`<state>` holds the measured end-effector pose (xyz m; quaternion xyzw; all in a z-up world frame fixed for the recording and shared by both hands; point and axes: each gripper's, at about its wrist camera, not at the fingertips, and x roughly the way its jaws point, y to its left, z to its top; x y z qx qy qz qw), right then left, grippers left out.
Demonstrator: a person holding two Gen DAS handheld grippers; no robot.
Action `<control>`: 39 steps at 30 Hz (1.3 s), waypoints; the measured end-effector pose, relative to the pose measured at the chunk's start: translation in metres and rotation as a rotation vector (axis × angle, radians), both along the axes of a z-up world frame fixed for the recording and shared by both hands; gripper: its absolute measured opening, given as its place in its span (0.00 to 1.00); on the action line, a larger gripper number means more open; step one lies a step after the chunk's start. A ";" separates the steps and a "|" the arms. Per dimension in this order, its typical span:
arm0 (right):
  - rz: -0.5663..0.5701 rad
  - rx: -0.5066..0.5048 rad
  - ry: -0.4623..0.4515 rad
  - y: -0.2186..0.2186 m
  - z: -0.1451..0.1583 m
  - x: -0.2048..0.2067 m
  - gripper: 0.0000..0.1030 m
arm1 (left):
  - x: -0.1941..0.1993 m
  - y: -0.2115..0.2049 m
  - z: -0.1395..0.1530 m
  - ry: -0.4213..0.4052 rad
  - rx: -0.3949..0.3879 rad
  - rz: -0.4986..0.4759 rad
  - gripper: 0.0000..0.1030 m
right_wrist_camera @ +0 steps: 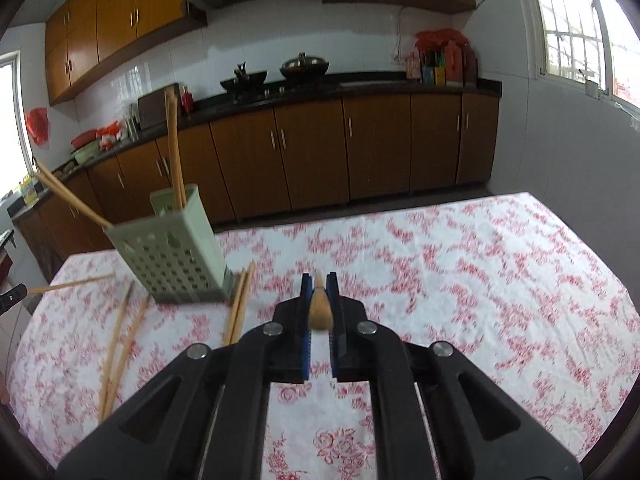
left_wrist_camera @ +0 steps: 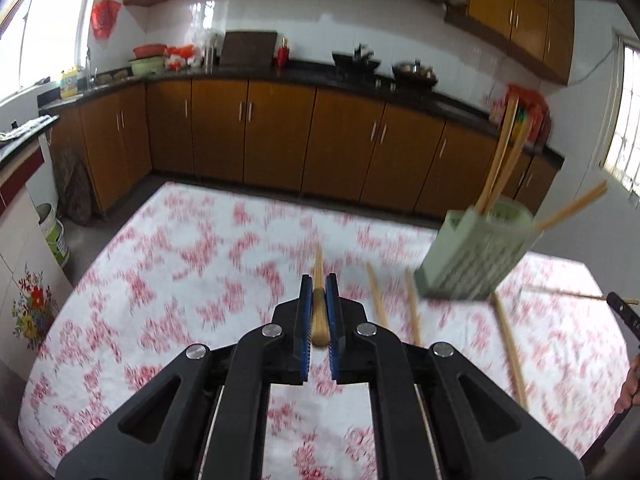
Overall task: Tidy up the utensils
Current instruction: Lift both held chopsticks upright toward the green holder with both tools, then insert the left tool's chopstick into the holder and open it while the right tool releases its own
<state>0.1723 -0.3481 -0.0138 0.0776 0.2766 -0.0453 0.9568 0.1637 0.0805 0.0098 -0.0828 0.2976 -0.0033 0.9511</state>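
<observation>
On the floral tablecloth (left_wrist_camera: 160, 280), sorting is partly done: a few chopsticks stand in the green holder (left_wrist_camera: 476, 256) at two o'clock of the left gripper (left_wrist_camera: 319, 292), while several loose chopsticks (right_wrist_camera: 120, 332) lie at nine o'clock of the right gripper (right_wrist_camera: 319, 292). Each gripper is clamped on one chopstick. Brown cabinets (right_wrist_camera: 312, 160) and a dark counter line the kitchen beyond.

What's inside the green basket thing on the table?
Wooden chopsticks stand inside the green perforated utensil holder, their tops poking out and leaning apart. Its walls hide their lower ends and whatever else sits at the bottom.
</observation>
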 end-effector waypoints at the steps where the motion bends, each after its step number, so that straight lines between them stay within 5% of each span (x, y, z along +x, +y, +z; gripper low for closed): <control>1: -0.004 -0.001 -0.017 -0.001 0.006 0.000 0.08 | 0.000 0.001 0.006 -0.016 -0.005 0.003 0.07; 18: -0.016 -0.021 -0.100 0.003 0.048 0.000 0.08 | -0.001 0.004 0.051 -0.131 -0.014 0.013 0.07; 39: 0.237 0.068 -0.219 0.058 0.142 -0.023 0.08 | -0.039 -0.079 0.141 -0.300 -0.042 -0.224 0.07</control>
